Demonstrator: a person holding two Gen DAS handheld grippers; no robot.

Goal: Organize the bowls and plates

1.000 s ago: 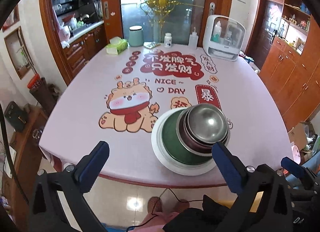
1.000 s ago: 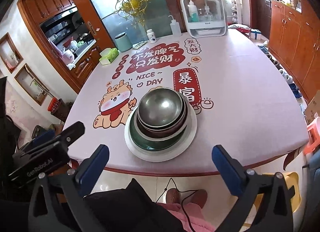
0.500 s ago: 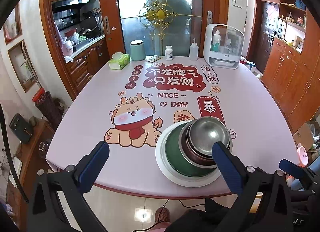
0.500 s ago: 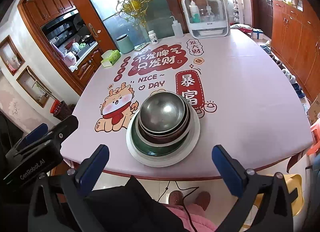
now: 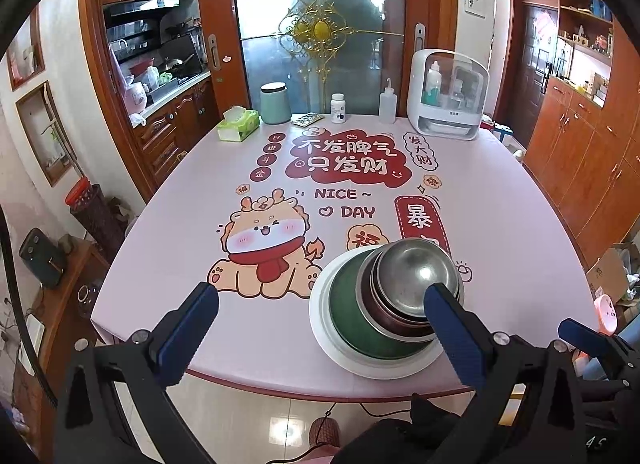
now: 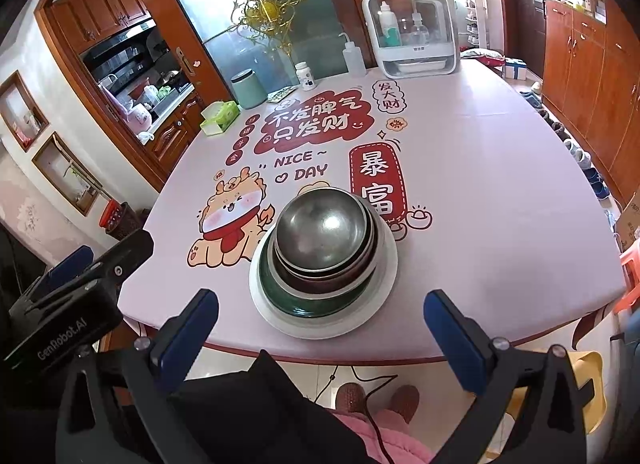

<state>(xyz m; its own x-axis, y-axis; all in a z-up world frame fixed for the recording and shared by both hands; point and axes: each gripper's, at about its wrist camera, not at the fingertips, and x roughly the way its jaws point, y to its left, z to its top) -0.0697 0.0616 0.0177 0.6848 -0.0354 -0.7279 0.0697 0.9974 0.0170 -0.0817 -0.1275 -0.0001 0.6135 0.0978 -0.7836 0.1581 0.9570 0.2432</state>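
Stack: I see a nested pile near the table's front edge, with a round steel bowl [image 6: 320,230] on top, a dark reddish-brown bowl [image 6: 316,280] under it, then a dark green dish [image 6: 280,294], all on a wide white plate [image 6: 384,292].
Count: four pieces I can tell apart; a pale rim shows between the brown and green ones, and I cannot tell whether it is a fifth piece.
Hidden: the lower pieces show only as rims, so I cannot judge their depth.
Left view: my left claw's right blue finger pad [image 5: 452,326] covers part of the stack's near right side.
Left claw: left gripper [image 5: 320,328] spread wide, holding nothing, hanging off the table's front edge.
Right claw: right gripper [image 6: 320,338] also spread wide and empty, the stack lying between and beyond its two fingers, not touching.
Surface: pink printed tablecloth [image 6: 500,192] with a cartoon dragon and red lettering.
Far edge: one mint-green canister [image 5: 275,103], one green tissue box [image 5: 238,124], one small white pill bottle [image 5: 338,108], one clear squeeze bottle [image 5: 387,102], one white cabinet with a clear door [image 5: 448,94]; well apart from the stack.
Cut off: a person's dark sleeve and pink slippers at the lower border.
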